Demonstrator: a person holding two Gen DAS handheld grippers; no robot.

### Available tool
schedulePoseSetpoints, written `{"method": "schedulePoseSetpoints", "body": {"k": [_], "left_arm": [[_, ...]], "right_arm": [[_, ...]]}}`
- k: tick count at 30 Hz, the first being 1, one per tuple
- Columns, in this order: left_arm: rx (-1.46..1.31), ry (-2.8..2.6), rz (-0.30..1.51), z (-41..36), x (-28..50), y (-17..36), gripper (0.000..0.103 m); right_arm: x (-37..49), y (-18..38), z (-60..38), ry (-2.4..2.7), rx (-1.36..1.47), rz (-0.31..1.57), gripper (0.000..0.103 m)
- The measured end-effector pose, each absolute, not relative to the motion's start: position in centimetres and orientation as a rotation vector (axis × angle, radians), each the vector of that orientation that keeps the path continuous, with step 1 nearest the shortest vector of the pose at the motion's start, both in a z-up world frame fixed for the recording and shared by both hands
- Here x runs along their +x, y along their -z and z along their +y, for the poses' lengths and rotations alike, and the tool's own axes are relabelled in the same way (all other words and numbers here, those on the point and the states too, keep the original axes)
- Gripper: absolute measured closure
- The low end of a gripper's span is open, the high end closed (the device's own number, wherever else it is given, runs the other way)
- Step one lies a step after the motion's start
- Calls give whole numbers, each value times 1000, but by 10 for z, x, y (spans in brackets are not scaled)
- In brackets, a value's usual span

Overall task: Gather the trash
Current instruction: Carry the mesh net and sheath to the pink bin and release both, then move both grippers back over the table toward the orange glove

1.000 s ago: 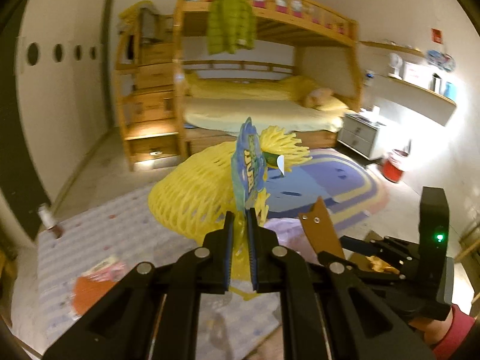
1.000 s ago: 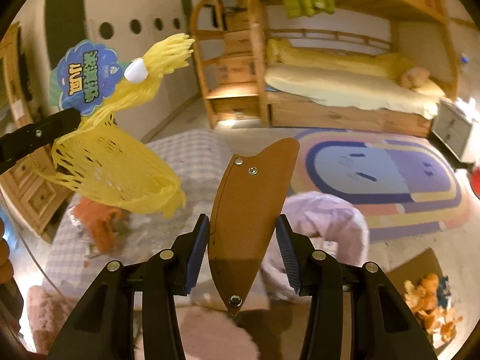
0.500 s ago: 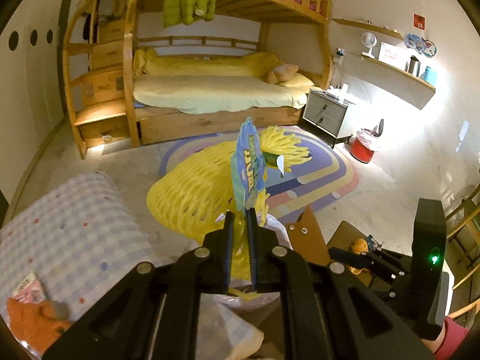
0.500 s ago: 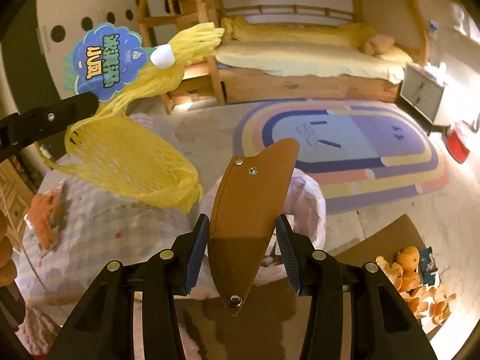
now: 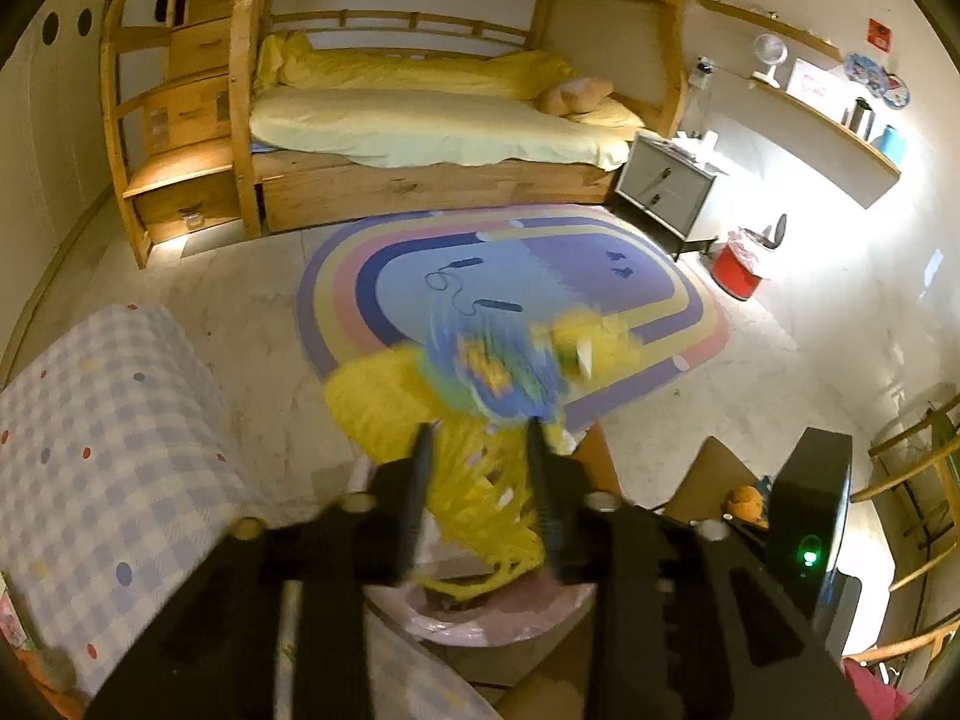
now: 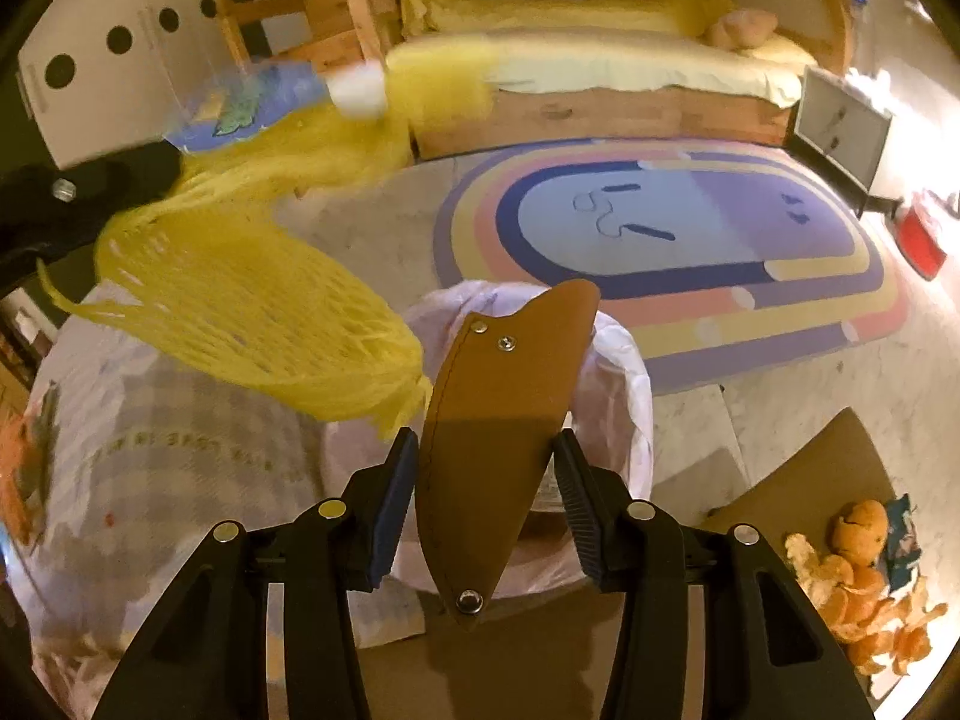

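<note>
Yellow netting, a mesh fruit bag (image 5: 462, 480) with a blue paper label (image 5: 492, 372) at its neck, hangs blurred between the fingers of my left claw (image 5: 477, 480), right above the pink-lined trash bin (image 5: 480, 618). The jaws of that claw have just been opening; they stand apart now with the mesh loose in the gap, and I see no pad pressing on it. In the right wrist view the same net (image 6: 252, 312) trails out from the left claw's black finger at the picture's left edge and droops toward the bin's white liner (image 6: 618, 372). My right claw (image 6: 483, 480) has a brown leather sheath (image 6: 492, 450) standing tip-up between its fingers. Its jaws have also just been opening: the left blue pad (image 6: 393, 492) lies against the sheath's edge, while a thin gap shows at the right one, so the pinch looks released. Orange peels (image 6: 864, 576) lie on a brown cardboard sheet (image 6: 798, 480) to the right of the bin. Beyond it a striped oval rug (image 6: 678, 240) spreads before the wooden bunk bed (image 5: 420, 120).
</note>
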State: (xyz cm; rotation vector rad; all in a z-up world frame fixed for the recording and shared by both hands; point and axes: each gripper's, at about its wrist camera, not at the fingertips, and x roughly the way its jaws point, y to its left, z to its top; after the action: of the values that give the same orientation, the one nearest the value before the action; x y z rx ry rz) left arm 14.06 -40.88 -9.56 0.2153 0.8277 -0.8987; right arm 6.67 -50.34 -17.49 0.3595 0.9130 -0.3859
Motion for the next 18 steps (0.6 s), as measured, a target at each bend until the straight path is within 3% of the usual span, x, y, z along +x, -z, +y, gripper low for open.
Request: {"method": "schedulePoseSetpoints", "body": {"k": [1, 2, 9, 18], "left_arm": [[216, 886, 829, -407, 142, 96, 54], [216, 877, 828, -405, 144, 96, 53], [209, 738, 799, -351, 136, 79, 51], [158, 630, 739, -263, 98, 39, 50]], "right_arm": [[67, 178, -506, 381, 372, 923, 38], [66, 181, -507, 377, 388, 931, 34], [31, 154, -498, 389, 457, 882, 35], [19, 98, -434, 298, 336, 816, 35]]}}
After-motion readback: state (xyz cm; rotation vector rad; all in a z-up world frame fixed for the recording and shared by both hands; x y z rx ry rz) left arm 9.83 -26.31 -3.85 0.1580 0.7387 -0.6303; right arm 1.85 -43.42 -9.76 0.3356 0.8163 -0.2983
